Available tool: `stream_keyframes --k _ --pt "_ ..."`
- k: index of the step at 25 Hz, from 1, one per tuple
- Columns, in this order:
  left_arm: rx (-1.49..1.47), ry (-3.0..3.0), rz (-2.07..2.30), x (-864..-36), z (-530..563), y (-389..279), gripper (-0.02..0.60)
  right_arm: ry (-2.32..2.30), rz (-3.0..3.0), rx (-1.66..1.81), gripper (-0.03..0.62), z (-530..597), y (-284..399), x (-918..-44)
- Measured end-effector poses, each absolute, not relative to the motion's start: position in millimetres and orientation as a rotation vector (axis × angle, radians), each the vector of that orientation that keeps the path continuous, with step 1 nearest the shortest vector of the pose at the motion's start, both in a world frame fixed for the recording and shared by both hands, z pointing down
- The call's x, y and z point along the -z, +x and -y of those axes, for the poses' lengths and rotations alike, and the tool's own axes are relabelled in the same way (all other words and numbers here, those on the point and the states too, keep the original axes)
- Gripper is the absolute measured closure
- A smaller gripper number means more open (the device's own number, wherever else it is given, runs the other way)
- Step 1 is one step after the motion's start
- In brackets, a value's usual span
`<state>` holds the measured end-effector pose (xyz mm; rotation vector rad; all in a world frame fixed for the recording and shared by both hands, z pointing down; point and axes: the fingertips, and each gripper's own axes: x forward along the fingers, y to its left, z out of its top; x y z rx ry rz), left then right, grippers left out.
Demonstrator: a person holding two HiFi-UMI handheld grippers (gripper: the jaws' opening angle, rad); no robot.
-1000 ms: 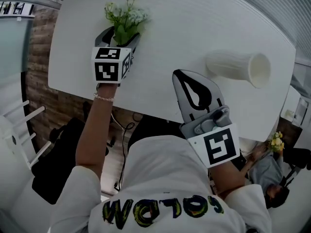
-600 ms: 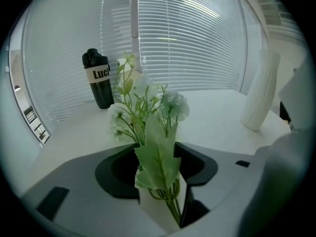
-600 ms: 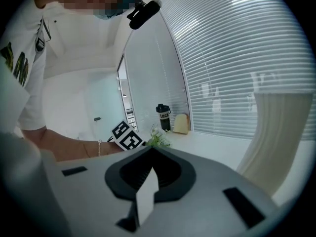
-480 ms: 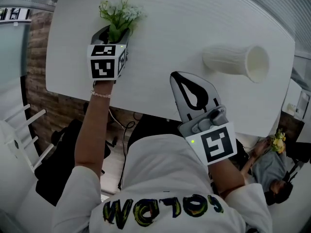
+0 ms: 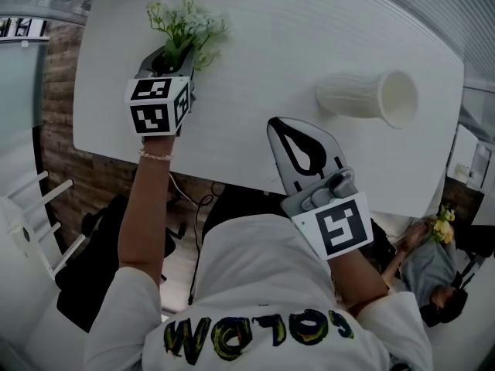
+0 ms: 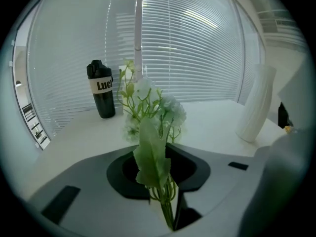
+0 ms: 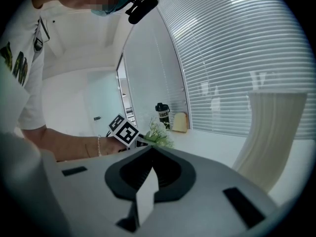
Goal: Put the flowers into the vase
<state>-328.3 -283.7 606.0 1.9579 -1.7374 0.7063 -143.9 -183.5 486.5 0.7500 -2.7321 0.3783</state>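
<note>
A small bunch of white flowers with green leaves lies at the far left of the white table. My left gripper is at the bunch's stem end. Its jaws have just been closing, and in the left gripper view the stems are pinched between them, with the blooms sticking out ahead. A white ribbed vase lies on its side at the right, mouth toward the right. My right gripper hovers shut and empty over the near table edge, short of the vase.
A black bottle stands at the table's far side near window blinds, with a pale yellowish object beside it. The table's near edge runs under my right gripper. A seated person with yellow flowers is at the lower right, off the table.
The left gripper's jaws have closed in around the flower stems. Both hands sit at nearly the same spots on the table; the vase has not moved.
</note>
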Motion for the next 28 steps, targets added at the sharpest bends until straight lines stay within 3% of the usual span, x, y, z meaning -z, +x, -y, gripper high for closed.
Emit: stream_keyframes --k 8,17,24,28 --pt "-0.587 1.994 1.751 -585 285 -321 0.515 0.745 2.73 -0.38 0.583 183 -144 -490" --pt "-0.366 2.101 1.699 -509 319 -259 0.518 0.752 2.744 -0.356 0.582 220 -112 -462" --pt "-0.125 2.218 1.604 -408 307 -216 0.518 0.773 2.767 -0.373 0.58 216 -108 -406" --pt "-0.039 2.269 1.547 -392 303 -209 0.518 0.76 2.765 -0.397 0.563 217 -125 -412"
